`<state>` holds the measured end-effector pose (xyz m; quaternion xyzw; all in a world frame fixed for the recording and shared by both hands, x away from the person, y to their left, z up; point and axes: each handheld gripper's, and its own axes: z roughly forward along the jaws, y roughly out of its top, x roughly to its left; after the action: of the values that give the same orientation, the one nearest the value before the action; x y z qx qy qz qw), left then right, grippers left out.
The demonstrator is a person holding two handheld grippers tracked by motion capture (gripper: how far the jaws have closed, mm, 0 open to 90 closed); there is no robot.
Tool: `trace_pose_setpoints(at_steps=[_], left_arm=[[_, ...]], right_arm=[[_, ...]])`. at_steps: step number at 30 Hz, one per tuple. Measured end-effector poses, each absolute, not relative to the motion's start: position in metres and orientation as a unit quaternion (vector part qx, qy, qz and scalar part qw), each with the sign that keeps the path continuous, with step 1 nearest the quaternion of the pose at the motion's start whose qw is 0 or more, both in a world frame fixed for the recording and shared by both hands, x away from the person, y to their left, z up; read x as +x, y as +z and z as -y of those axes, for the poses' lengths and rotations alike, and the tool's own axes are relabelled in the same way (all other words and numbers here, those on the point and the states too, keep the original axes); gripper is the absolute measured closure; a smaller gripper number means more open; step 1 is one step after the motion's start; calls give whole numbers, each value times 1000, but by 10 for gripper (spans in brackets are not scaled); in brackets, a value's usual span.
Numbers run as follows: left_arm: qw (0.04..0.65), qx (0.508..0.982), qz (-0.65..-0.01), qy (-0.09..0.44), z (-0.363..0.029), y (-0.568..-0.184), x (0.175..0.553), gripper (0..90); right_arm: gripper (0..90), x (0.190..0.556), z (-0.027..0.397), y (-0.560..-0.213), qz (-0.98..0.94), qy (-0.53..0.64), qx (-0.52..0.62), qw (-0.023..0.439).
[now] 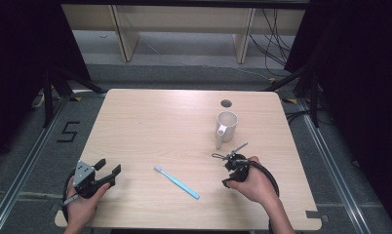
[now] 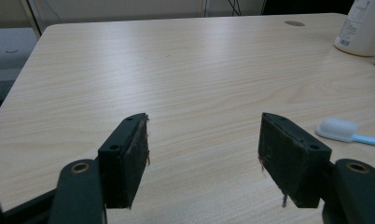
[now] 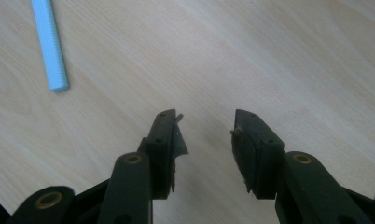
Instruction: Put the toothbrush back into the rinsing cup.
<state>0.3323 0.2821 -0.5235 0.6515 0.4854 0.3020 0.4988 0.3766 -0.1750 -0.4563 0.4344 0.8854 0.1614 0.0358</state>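
Observation:
A light blue toothbrush (image 1: 177, 182) with a white head lies flat near the table's front, head to the left. A white mug (image 1: 226, 126) stands upright at the right of centre, handle toward me. My left gripper (image 1: 108, 167) rests at the front left corner, open and empty. In the left gripper view its jaws (image 2: 204, 140) are wide apart over bare wood, with the toothbrush head (image 2: 337, 129) to their right and the mug (image 2: 363, 25) far off. My right gripper (image 1: 226, 175) is open, tilted down right of the handle end. In the right gripper view (image 3: 206, 126) nothing sits between its jaws; the toothbrush handle (image 3: 50, 46) lies upper left.
The wooden table (image 1: 150, 122) has a round cable hole (image 1: 226, 103) behind the mug. Beyond the far edge stand wooden furniture legs (image 1: 243, 34) and loose cables (image 1: 277, 44) on the floor. Dark curtains flank both sides.

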Motion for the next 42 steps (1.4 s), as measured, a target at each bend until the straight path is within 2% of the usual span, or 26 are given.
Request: trace_pose_setpoints(at_steps=[16, 42], left_arm=[[498, 652, -486, 300, -282, -523, 332, 328], [497, 653, -486, 301, -281, -523, 332, 329]], right_arm=[[593, 379, 150, -451, -894, 138, 426, 15], [592, 382, 127, -449, -907, 130, 401, 21]])
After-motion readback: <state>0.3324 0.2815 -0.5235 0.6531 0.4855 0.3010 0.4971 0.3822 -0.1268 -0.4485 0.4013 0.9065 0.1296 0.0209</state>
